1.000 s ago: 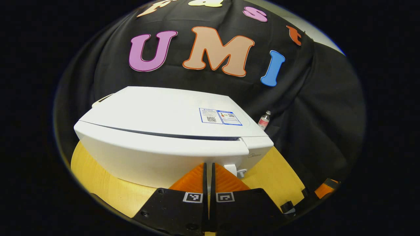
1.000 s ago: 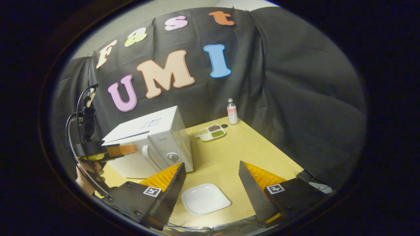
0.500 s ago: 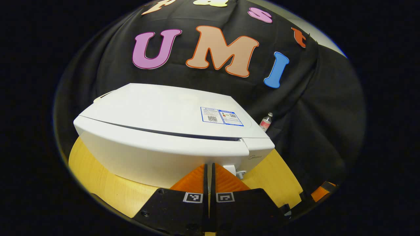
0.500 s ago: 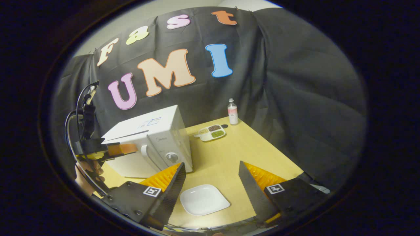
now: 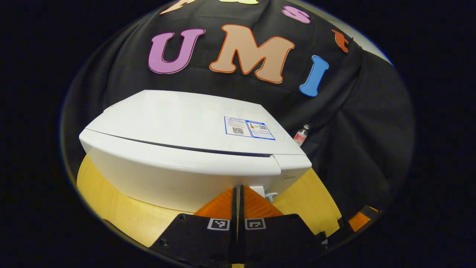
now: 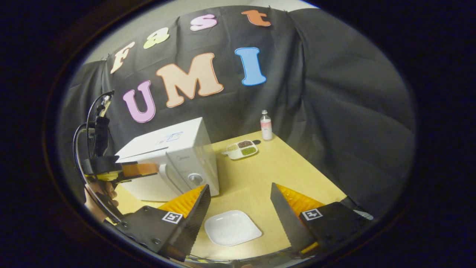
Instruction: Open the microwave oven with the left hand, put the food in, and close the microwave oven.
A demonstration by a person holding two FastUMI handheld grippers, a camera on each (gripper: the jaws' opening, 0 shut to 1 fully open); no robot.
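Note:
The white microwave [image 5: 186, 123] stands on the wooden table, door closed; its handle [image 6: 164, 175] and dial [image 6: 194, 178] face the right gripper view. My left gripper [image 5: 238, 188] is shut with nothing between its fingers, tips right at the door front just left of the handle [image 5: 261, 191]. In the right gripper view the left gripper [image 6: 139, 169] is held by a hand beside the door. The food, a small tray [image 6: 242, 149] with several compartments, lies behind the microwave to its right. My right gripper [image 6: 240, 188] is open above a white plate [image 6: 232, 227].
A small bottle [image 6: 265, 125] stands at the table's [image 6: 267, 167] back edge near the cloth wall, also seen as a bottle [image 5: 300, 135] past the microwave. Bare tabletop lies between the food tray and the plate. A cable loops from the left gripper's body [image 6: 85, 149].
The left gripper has crept slightly closer to the microwave door, staying shut. The right gripper stays open over the plate, its view drifting slightly.

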